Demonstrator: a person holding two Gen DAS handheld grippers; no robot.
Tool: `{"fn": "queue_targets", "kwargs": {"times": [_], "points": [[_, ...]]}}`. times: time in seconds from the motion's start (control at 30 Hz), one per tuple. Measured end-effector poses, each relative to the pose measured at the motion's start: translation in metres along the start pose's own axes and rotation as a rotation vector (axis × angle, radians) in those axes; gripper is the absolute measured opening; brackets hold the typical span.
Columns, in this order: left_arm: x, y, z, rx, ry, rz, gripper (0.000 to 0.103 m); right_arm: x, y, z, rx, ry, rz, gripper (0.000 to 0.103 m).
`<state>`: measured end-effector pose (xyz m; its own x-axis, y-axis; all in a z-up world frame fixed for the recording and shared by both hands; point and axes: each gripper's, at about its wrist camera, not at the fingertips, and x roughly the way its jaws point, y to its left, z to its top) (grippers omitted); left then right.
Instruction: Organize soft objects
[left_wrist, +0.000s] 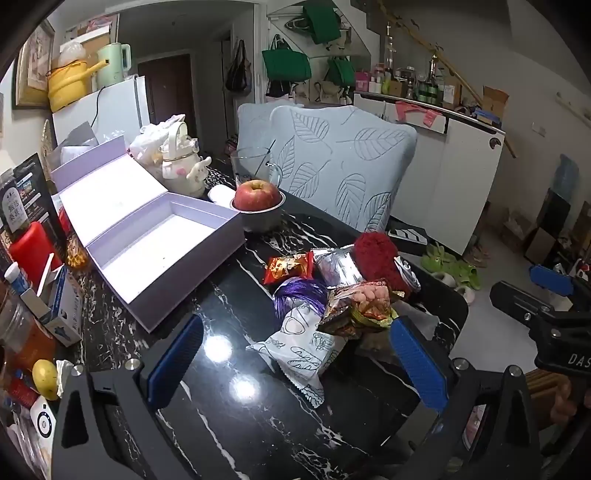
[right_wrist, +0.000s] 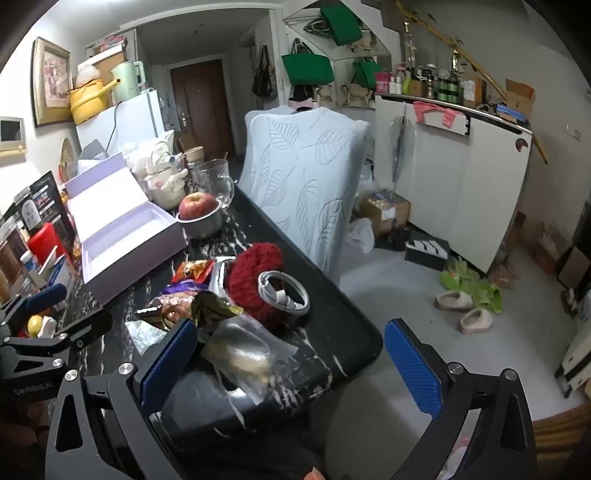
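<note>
Both my left gripper (left_wrist: 295, 363) and right gripper (right_wrist: 291, 365) hang with jaws wide, empty. The snack packets (left_wrist: 354, 306) look light, crinkly, slippery; I'd pinch a sealed edge.

Walls: pale, with a framed picture (right_wrist: 51, 83) at left.
Floor: light grey (right_wrist: 406, 295).
Furniture: black marbled table (left_wrist: 258, 424), leaf-patterned chair (right_wrist: 306, 177), white cabinet (right_wrist: 454, 184), white fridge (right_wrist: 122, 125).
Door: dark brown (right_wrist: 201, 107).
</note>
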<state>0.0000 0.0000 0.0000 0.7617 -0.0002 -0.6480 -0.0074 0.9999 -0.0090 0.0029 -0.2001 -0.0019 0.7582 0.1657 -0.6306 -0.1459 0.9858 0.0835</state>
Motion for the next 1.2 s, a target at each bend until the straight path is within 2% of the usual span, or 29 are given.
{"fn": "queue_targets", "kwargs": {"times": [0.53, 1.2], "points": [[-0.005, 0.003, -0.004, 0.000, 0.001, -0.049, 0.103, -0.007, 0.008, -0.004, -0.008, -0.021, -0.017, 0.103], [-0.006, 0.001, -0.007, 0.006, 0.003, -0.057, 0.103, -0.010, 0.010, -0.006, -0.021, -0.025, -0.011, 0.103]]}}
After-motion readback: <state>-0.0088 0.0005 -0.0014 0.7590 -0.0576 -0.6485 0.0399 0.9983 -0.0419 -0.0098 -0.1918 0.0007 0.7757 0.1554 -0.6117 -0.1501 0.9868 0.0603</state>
